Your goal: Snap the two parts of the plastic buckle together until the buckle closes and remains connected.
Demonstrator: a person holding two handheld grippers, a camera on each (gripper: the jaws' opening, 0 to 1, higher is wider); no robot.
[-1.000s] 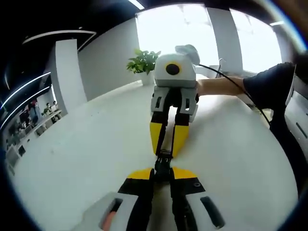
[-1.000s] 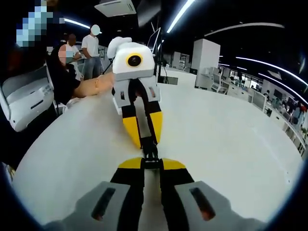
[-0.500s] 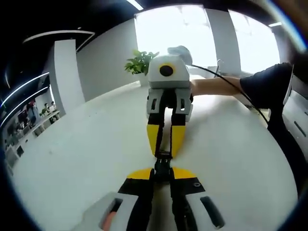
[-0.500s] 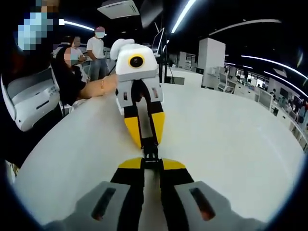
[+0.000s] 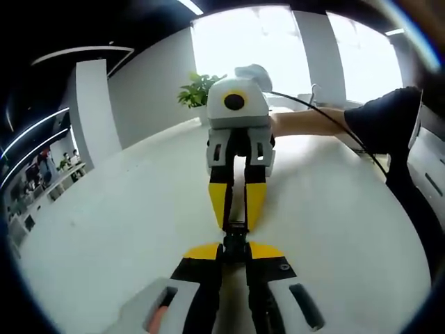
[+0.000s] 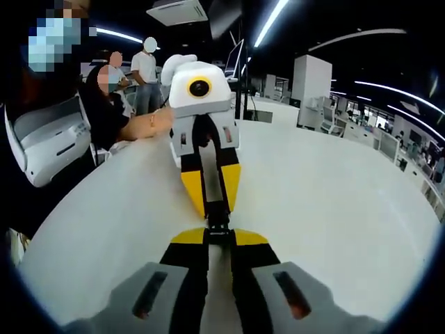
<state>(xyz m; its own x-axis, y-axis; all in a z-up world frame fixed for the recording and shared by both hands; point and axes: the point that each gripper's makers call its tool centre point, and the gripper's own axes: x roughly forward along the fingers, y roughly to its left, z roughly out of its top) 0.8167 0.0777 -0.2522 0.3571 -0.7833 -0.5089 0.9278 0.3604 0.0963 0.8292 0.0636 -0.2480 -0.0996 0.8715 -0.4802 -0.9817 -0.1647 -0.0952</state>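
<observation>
- The round, smooth white worktop (image 5: 104, 229) is matte and pale; it also spreads across the right gripper view (image 6: 334, 209).
- Around it is an open office: a leafy green potted plant (image 5: 197, 92) stands before a bright window at the worktop's far edge, with a white pillar to one side and light strips overhead.
- In the right gripper view, people stand in the background, and a person's bare forearm (image 6: 142, 125) reaches to the opposite tool.
- The small black plastic buckle (image 5: 236, 237) sits just above the worktop, midway between the two tools, which face each other tip to tip.
- The left hand-held gripper (image 5: 235, 252), with black jaws capped in yellow, is pressed together on the near end of the buckle.
- The right hand-held gripper (image 6: 218, 238) likewise pinches its end of the buckle (image 6: 217, 221), jaws nearly closed.
- Each tool appears in the other's view as a white-and-grey body with long yellow-tipped jaws converging on the buckle.
- The buckle is too small to tell whether its two parts are latched.
</observation>
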